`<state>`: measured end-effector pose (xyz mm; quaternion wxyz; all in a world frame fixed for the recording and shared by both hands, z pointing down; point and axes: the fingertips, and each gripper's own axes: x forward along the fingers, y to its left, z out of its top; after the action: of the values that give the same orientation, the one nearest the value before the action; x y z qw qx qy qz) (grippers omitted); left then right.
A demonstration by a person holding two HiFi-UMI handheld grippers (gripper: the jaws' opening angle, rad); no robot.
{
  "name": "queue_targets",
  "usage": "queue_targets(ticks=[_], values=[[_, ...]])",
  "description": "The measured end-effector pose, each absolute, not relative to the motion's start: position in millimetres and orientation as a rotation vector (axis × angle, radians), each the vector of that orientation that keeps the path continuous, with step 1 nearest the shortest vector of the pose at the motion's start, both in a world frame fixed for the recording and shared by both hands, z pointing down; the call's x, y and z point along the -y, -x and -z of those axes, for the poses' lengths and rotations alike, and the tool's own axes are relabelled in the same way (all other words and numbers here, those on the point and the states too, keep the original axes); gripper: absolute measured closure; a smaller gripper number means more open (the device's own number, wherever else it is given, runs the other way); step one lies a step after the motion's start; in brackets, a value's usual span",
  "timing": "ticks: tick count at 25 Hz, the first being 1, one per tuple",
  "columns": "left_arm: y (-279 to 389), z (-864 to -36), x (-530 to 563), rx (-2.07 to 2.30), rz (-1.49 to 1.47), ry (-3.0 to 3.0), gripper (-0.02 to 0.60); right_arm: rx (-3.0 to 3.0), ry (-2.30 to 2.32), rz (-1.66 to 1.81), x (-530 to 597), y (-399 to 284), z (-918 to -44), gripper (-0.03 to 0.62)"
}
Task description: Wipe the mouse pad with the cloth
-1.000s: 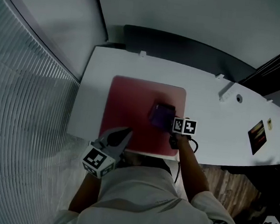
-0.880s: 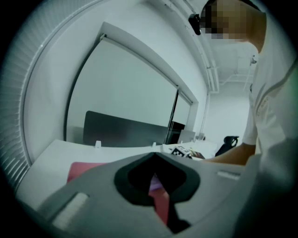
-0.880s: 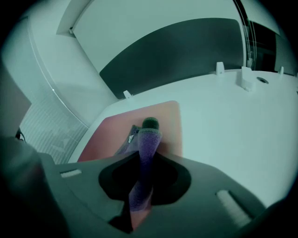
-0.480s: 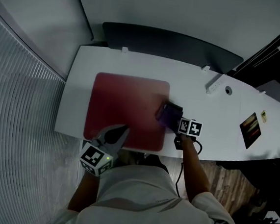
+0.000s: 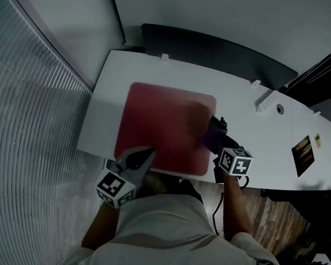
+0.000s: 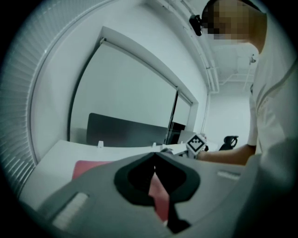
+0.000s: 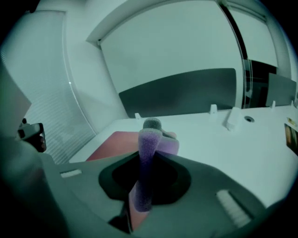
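White desk point(image 5: 159, 76): right tool point(image 5: 216, 141) pinches cloth point(image 5: 213, 129) at mouse pad point(image 5: 160, 123) edge; left tool point(image 5: 145, 154) closed.

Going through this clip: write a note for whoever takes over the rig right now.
Right tongs: shut on the purple cloth, at the red mouse pad's right edge.
Left tongs: shut, empty, tips over the pad's near edge.
Done: cloth gripped and at the pad; how much is wiped cannot be told.
Left: wipe across the pad.
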<state>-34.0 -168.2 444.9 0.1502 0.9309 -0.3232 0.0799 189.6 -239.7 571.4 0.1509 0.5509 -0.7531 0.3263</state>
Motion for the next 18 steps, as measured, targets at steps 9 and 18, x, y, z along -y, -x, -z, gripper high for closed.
queue_targets(ticks=[9, 18], values=[[170, -444, 143, 1.076, -0.22, -2.607, 0.581, 2.45, -1.27, -0.907, 251, 30, -535, 0.542], [273, -439, 115, 1.185, -0.222, -2.526, 0.581, 2.49, -0.983, -0.9, 266, 220, -564, 0.542]])
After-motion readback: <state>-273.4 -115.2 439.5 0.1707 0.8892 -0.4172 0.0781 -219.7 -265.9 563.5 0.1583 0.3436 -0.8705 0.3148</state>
